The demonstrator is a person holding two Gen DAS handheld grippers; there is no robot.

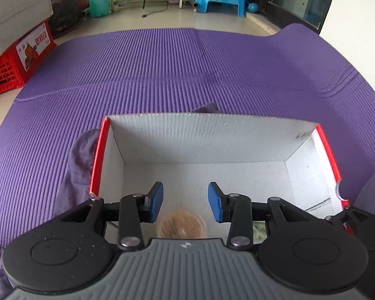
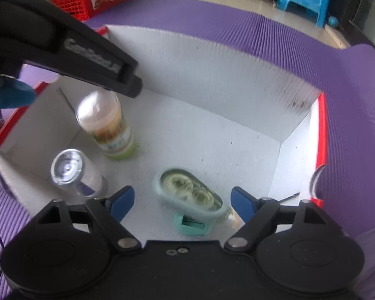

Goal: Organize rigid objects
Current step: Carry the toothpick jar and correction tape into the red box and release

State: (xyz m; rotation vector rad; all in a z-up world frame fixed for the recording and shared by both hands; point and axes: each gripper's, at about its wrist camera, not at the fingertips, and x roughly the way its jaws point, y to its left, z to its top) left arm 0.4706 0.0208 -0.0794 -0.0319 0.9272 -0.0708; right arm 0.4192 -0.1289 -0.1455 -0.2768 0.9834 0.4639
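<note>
Inside the white box (image 2: 212, 80) on the purple mat (image 1: 162, 70): an upright labelled bottle (image 2: 105, 127) under the left gripper (image 1: 185, 202), fingers released above its cap; an oval green-lidded container (image 2: 191, 192) between the right gripper's (image 2: 182, 203) spread fingers, untouched; a clear glass (image 2: 72, 175) beside.

Purple mat (image 1: 162, 70) (ribbed) carries the white box (image 1: 200, 135).

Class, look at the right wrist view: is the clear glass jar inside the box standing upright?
No. The clear glass jar lies tipped on its side on the white box floor, near the upright labelled bottle.
</note>
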